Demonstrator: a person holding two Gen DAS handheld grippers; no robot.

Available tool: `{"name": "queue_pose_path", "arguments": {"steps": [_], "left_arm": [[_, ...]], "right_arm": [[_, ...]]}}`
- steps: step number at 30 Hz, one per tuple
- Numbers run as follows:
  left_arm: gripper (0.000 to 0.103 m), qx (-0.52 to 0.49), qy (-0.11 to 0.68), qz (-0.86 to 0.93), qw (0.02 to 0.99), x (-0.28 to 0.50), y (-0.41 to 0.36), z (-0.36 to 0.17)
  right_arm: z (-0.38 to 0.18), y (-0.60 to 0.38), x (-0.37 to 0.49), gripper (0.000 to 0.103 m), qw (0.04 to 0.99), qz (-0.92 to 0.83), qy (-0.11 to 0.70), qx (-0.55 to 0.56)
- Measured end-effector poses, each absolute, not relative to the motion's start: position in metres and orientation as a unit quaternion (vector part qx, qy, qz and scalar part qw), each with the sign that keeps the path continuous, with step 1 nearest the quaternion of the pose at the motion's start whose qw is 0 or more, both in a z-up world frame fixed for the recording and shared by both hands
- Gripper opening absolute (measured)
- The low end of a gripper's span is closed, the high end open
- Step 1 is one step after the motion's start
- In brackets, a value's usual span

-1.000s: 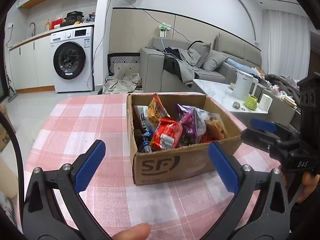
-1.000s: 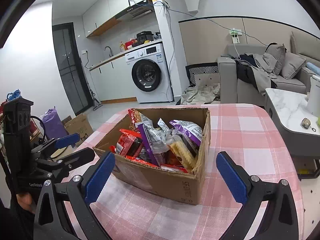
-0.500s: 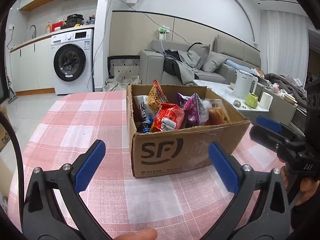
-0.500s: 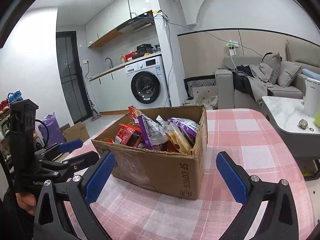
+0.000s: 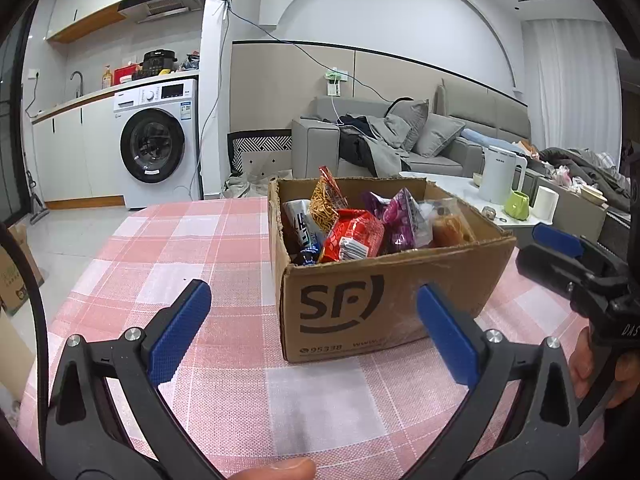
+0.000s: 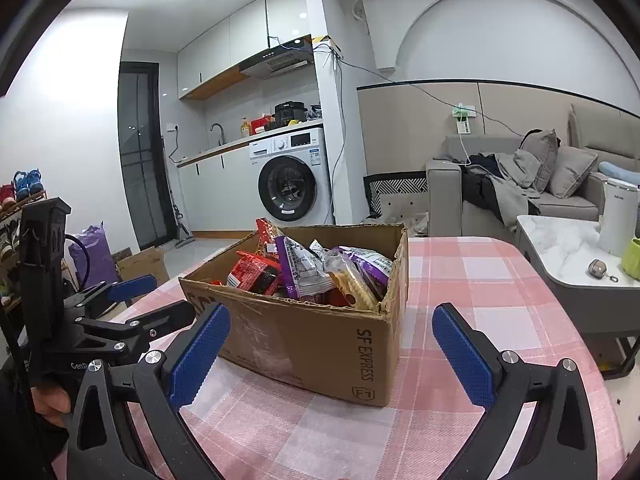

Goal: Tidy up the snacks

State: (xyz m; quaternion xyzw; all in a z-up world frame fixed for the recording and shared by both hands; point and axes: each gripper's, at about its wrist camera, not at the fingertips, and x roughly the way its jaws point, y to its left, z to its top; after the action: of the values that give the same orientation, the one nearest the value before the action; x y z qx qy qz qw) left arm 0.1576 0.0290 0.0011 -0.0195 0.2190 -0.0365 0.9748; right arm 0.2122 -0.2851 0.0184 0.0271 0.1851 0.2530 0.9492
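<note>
A brown cardboard box [image 5: 384, 300] marked SF stands on the pink checked tablecloth [image 5: 192, 248]. It holds several snack bags, among them a red bag [image 5: 352, 236] and a purple bag [image 5: 404, 220]. The box also shows in the right wrist view [image 6: 320, 344] with its snacks [image 6: 312, 268]. My left gripper [image 5: 314, 334] is open and empty, low in front of the box's near face. My right gripper [image 6: 330, 350] is open and empty, low at the box's right corner. Each gripper shows in the other's view, the right one [image 5: 560, 252] and the left one [image 6: 140, 300].
A low marble coffee table [image 6: 560, 248] with a white kettle [image 5: 500, 176] and a green cup [image 5: 516, 204] stands right of the table. A grey sofa [image 5: 400, 148] and a washing machine [image 5: 156, 148] stand behind. Cardboard boxes [image 6: 140, 264] sit on the floor at left.
Both grippers have sunk lower toward the tabletop, so the box now appears higher and more side-on. Both stayed open. The box and snacks have not moved.
</note>
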Motion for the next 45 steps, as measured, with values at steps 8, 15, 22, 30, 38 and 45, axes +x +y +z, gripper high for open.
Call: {"name": "queue_pose_path", "arguments": {"steps": [8,15,22,30,38,45], "left_arm": [[0.103,-0.020,0.217,-0.038,0.975,0.1560,0.0289,0.0008],[0.103,-0.019,0.215,-0.033,0.976,0.1550,0.0274,0.0010],[0.103,-0.015,0.212,-0.035,0.977,0.1548,0.0253,0.0022],[0.103,-0.011,0.208,-0.036,0.977,0.1527,0.0221,0.0014],[0.103,-0.011,0.207,-0.036,0.978,0.1520,0.0223,0.0011],[0.103,-0.011,0.208,-0.035,0.978,0.1522,0.0221,0.0008]], "right_arm": [[0.0186,-0.2851,0.2128,0.103,0.950,0.255,0.181,0.027],[0.0177,-0.2826,0.2102,0.103,0.951,0.253,0.178,0.018],[0.0163,-0.2834,0.2085,0.103,0.951,0.251,0.177,0.017],[0.0170,-0.2829,0.2079,0.103,0.951,0.251,0.177,0.016],[0.0169,-0.2830,0.2078,0.103,0.951,0.252,0.177,0.016],[0.0168,-0.2828,0.2080,0.103,0.951,0.252,0.178,0.016]]}}
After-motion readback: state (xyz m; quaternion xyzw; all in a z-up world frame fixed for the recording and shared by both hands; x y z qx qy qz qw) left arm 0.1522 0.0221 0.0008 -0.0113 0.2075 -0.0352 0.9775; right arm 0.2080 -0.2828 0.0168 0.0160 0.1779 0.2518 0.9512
